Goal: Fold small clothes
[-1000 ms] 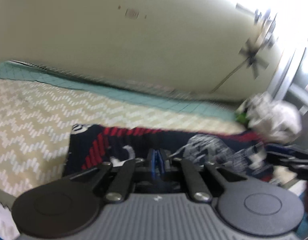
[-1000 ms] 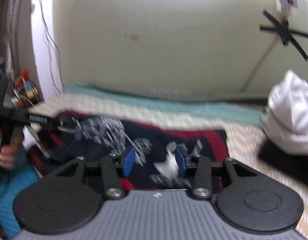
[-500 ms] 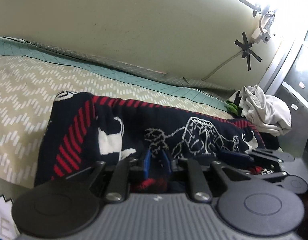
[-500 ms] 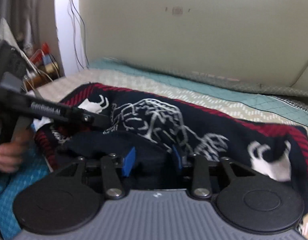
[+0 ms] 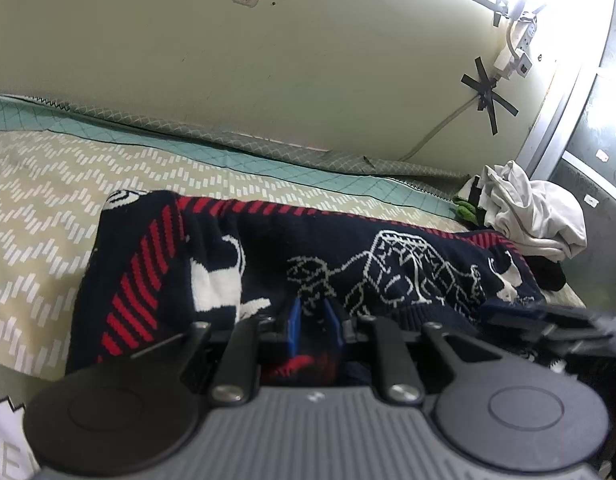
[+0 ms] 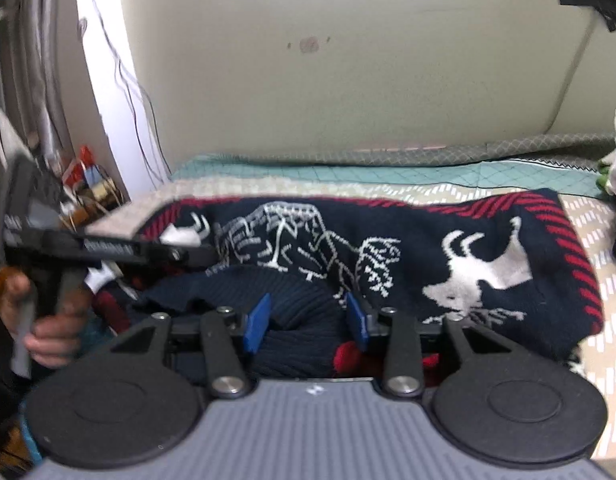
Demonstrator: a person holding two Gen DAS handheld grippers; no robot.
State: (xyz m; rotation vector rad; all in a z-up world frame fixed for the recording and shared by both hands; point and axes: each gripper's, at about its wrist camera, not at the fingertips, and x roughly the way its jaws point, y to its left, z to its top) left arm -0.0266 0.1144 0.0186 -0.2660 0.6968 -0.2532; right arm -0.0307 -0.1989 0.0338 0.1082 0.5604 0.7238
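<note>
- Where the zigzag bedspread (image 5: 48,200) meets the near edge of the bed, the sweater (image 5: 388,264) lies spread across it: navy knit, red striped borders, white animal figures and a white line drawing.
- It runs the width of the bed in front of both tools, and its near edge is bunched up under them (a thick ribbed navy fold sits on top there).
- The left gripper (image 5: 313,326) is low over the sweater's near edge. Its blue pads stand a narrow gap apart, having just eased open a little; knit lies in the gap, but the pads do not look to squeeze it.
- The right gripper (image 6: 307,322) has its pads clearly apart and they have just been widening. The ribbed fold bulges up between them, not pinched.
- From the right wrist view, a hand (image 6: 48,320) holds the left tool's grip at the far left, its arm reaching in over the sweater's left end.
- A heap of white clothes (image 5: 536,216) sits on the bed past the sweater's right end, near the wall (image 5: 308,60), with something dark beneath it.
</note>
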